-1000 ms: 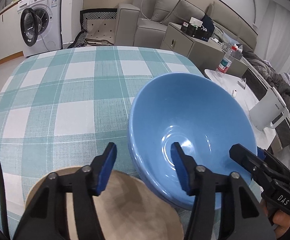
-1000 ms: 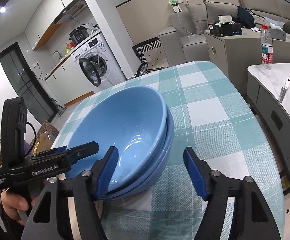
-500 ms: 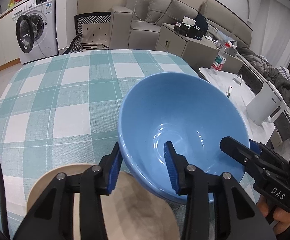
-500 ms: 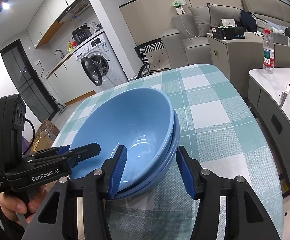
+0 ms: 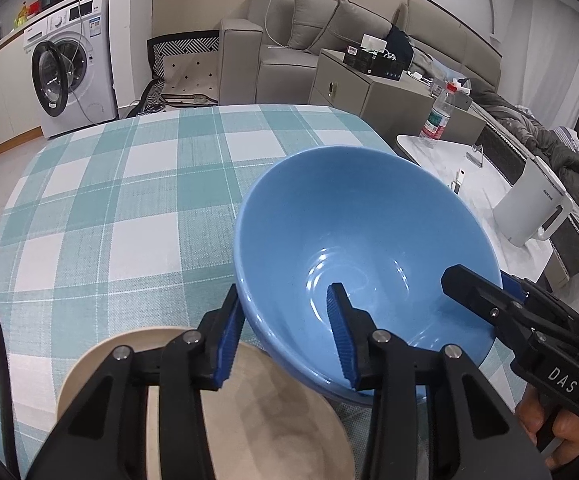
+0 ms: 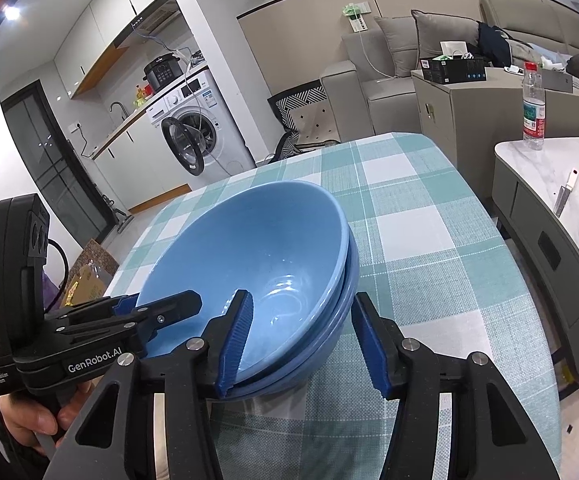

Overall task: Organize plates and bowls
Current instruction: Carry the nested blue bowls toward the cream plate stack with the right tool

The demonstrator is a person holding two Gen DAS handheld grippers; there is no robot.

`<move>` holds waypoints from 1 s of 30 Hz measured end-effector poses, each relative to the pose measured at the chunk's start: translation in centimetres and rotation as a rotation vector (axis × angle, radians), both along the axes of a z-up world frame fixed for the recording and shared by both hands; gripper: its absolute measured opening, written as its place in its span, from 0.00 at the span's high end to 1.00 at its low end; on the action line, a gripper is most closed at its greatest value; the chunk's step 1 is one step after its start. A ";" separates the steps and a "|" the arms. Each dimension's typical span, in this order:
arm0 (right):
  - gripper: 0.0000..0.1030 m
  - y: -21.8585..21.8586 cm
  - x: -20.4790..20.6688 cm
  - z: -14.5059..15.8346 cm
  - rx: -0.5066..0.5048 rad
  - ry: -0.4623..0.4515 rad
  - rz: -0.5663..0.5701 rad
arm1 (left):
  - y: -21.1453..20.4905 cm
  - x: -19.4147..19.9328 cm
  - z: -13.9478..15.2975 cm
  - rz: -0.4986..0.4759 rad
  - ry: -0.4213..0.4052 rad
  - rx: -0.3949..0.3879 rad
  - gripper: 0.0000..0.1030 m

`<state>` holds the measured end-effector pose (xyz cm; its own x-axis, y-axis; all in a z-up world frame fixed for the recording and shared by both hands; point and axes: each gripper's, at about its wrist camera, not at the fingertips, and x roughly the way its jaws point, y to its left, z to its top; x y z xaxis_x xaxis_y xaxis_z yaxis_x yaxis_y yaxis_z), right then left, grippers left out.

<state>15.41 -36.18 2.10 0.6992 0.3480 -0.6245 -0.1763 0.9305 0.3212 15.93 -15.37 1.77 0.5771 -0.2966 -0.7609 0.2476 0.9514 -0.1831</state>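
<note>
While sitting nested on the checked tabletop, the glossy blue bowls are being clamped at opposite rims by the left gripper and right gripper; only the left view is showing the matte beige plate beside them.
</note>
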 end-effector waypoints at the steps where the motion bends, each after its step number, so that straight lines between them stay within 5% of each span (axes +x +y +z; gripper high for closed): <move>1: 0.48 0.0 -0.1 0.1 -0.001 -0.003 0.001 | 0.0 -0.1 0.1 0.001 -0.004 0.002 0.61; 30: 0.48 2.1 -3.5 4.5 -0.006 -0.129 0.063 | 2.8 -3.5 3.9 0.066 -0.113 -0.039 0.61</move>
<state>11.92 -34.07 6.60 0.7508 0.3899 -0.5331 -0.2737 0.9183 0.2862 12.41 -12.59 5.64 0.6779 -0.2829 -0.6785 0.2055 0.9591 -0.1946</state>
